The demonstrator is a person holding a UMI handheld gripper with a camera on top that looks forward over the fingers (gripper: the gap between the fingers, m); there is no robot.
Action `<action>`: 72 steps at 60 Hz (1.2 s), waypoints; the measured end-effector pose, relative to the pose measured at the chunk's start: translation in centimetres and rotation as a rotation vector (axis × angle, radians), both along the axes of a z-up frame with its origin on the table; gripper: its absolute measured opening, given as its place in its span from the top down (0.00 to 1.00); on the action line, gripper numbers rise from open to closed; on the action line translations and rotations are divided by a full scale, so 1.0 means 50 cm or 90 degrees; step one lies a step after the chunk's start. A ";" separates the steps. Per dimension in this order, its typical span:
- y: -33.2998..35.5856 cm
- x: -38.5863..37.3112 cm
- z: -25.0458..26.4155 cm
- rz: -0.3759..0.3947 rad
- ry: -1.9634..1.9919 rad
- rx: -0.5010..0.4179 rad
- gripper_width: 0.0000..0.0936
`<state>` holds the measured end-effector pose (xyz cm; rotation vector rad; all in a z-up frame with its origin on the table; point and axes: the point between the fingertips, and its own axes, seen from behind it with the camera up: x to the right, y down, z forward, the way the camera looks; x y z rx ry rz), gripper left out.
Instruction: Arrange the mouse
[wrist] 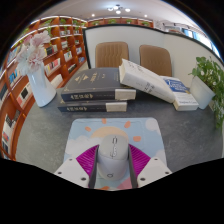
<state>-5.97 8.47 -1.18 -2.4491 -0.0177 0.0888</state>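
White mouse (pixel 113 156) sits between the jaws, magenta pads (pixel 88 158) touching both its sides, gripped. It's over a pastel mouse pad (pixel 112 132) on the grey surface (pixel 45 125). Beyond: stacked books (pixel 97 88), a tilted book (pixel 148 76), white desk lamp (pixel 40 68), plant (pixel 211 82).
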 end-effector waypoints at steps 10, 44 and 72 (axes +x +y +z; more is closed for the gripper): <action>-0.011 -0.007 -0.003 0.019 -0.025 -0.034 0.24; -0.202 -0.081 0.426 -0.059 -0.041 0.138 0.09; -0.312 -0.148 0.509 -0.037 -0.052 0.167 0.09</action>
